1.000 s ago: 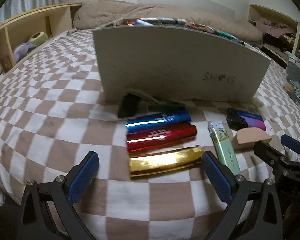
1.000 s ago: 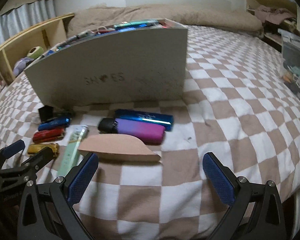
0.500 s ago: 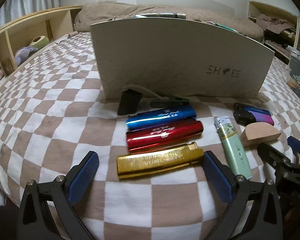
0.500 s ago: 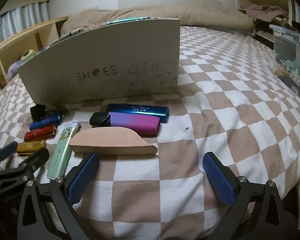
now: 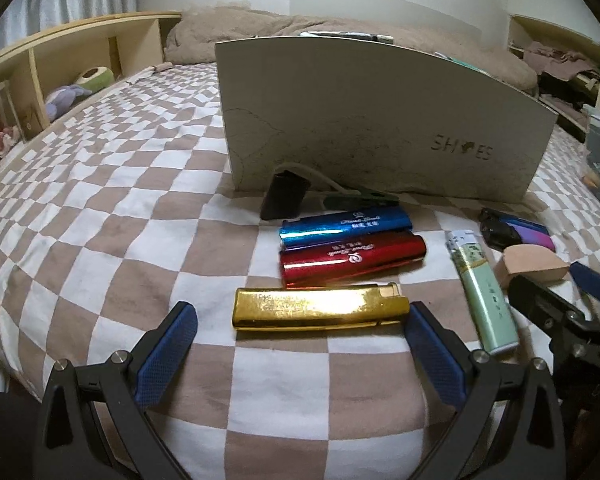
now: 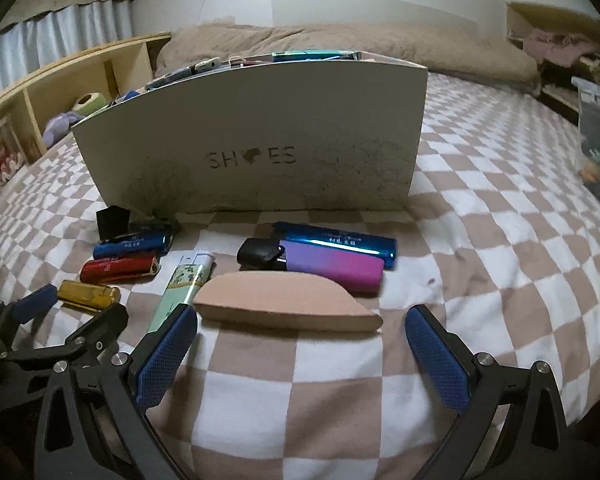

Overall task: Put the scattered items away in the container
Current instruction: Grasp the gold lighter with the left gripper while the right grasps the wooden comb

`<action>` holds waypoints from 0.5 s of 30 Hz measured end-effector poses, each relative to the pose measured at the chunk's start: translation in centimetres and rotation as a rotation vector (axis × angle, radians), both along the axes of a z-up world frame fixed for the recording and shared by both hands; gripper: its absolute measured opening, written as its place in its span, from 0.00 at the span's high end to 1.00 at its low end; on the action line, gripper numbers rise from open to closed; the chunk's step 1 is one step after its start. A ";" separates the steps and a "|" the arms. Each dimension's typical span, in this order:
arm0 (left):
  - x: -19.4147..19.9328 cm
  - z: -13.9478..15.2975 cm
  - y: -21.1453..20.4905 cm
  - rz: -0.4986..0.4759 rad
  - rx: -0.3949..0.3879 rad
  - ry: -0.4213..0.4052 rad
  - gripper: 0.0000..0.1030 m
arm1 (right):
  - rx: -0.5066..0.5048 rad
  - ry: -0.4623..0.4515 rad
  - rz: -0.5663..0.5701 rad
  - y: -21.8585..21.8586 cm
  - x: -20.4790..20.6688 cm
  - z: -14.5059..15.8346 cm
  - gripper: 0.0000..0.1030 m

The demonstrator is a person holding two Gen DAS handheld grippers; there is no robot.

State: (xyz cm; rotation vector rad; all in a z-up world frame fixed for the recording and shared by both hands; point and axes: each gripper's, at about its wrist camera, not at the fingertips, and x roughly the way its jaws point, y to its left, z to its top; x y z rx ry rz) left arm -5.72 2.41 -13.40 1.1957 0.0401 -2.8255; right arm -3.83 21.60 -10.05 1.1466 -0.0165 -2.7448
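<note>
A white shoe box (image 5: 380, 120) marked SHOES stands on the checkered bed; it also shows in the right wrist view (image 6: 256, 140), with items inside. In front lie a gold lighter (image 5: 320, 308), a red lighter (image 5: 352, 258), a blue lighter (image 5: 346, 226), a pale green lighter (image 5: 482, 290), a black clip (image 5: 284, 200), a purple device (image 6: 324, 264), a long blue lighter (image 6: 336, 238) and a beige sponge wedge (image 6: 288, 302). My left gripper (image 5: 300, 356) is open, just short of the gold lighter. My right gripper (image 6: 302, 354) is open, just short of the wedge.
A wooden shelf (image 5: 60, 68) with toys runs along the left. A brown duvet (image 6: 300, 44) lies behind the box. A clear plastic bin (image 6: 598, 136) sits at the right edge of the bed. The bed's front edge is close below both grippers.
Both grippers have moved lower and closer to the bed; the gold lighter and the beige wedge now sit nearer between their open fingers.
</note>
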 end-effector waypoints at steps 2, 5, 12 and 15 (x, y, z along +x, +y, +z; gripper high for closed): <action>-0.1 0.0 -0.2 -0.001 0.005 0.001 0.00 | -0.004 -0.015 -0.012 0.2 -0.4 -0.1 0.00; 0.0 0.0 -0.3 -0.003 -0.004 0.003 0.00 | 0.004 -0.014 -0.001 0.1 -0.4 0.0 0.00; 0.2 0.2 -1.3 -0.047 0.036 -0.011 0.00 | -0.019 -0.013 0.040 -0.3 -0.7 0.2 0.00; 0.5 0.3 -1.2 -0.051 0.032 -0.003 0.00 | 0.002 -0.019 0.016 -0.6 -1.4 0.0 0.00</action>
